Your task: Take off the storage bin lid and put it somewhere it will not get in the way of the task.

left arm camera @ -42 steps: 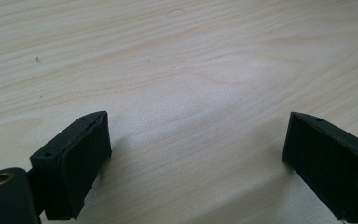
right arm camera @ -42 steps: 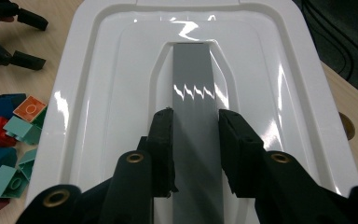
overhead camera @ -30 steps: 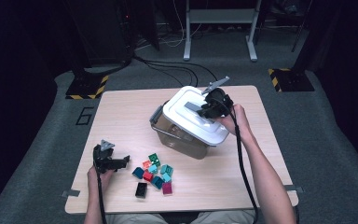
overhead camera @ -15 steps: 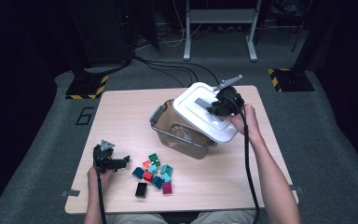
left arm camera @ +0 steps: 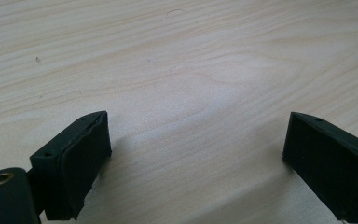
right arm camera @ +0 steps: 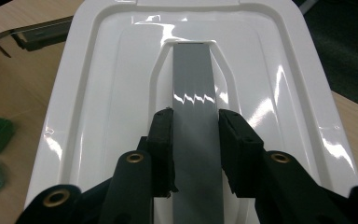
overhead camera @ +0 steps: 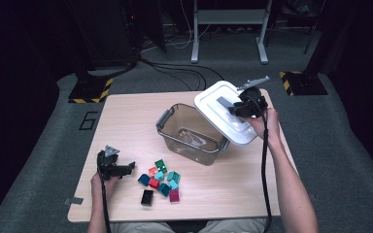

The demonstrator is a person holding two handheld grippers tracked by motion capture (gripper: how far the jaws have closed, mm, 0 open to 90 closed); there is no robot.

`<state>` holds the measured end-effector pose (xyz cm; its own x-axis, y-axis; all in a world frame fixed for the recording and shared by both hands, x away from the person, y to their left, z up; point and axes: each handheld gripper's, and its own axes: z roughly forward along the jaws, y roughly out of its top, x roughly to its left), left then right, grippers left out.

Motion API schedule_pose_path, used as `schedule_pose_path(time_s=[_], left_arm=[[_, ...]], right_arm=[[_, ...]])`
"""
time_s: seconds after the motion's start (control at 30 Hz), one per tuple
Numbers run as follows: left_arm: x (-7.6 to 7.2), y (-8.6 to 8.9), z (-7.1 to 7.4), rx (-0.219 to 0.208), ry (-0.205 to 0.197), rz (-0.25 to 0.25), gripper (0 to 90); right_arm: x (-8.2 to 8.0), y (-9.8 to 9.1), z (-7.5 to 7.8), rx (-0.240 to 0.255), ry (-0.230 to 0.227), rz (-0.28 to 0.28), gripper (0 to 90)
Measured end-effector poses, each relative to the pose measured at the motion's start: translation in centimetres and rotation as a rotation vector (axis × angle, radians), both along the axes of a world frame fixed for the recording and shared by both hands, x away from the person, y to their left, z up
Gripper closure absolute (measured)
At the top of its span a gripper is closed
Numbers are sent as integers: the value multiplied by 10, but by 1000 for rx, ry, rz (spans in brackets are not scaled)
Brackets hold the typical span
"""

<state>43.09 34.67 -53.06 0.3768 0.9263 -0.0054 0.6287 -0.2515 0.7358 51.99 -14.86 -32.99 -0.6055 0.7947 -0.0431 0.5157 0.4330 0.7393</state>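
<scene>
The right gripper [overhead camera: 237, 109] is clamped on the grey handle [right arm camera: 195, 116] in the middle of the white lid [overhead camera: 226, 117]. In the right gripper view, the two black jaws press on both sides of that grey strip. The lid is up in the air and tilted, off the box [overhead camera: 192, 133]. It hangs over the box's right side, and its low edge is near the box's right rim. I cannot tell if the lid touches the rim. The box is see-through with grey clips, and it sits open in the middle of the table [overhead camera: 126, 121]. The left gripper [overhead camera: 126, 168] rests low at the left front of the table. Its jaws are wide apart with nothing between them, and in the left gripper view there is bare wood under them. A little pile of small blocks [overhead camera: 161, 178] lies on the table in front of the box, just to the right of the left gripper. Some are green, some are teal, some are red, and a black block [overhead camera: 147, 197] lies at the near edge of the pile.
</scene>
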Motion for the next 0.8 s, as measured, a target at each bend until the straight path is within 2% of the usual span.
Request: schedule_pose_path(time_s=[0.27, 0.3, 0.63, 0.8], left_arm=[[0, 0, 0, 0, 0, 0, 73], [0, 0, 0, 0, 0, 0, 73], [0, 0, 0, 0, 0, 1, 73], [0, 0, 0, 0, 0, 1, 73]], right_arm=[[1, -20, -3, 17, 5, -67, 667], [1, -26, -6, 19, 4, -88, 667], [7, -43, -19, 28, 23, -167, 666], [9, -51, -23, 13, 25, -199, 667]])
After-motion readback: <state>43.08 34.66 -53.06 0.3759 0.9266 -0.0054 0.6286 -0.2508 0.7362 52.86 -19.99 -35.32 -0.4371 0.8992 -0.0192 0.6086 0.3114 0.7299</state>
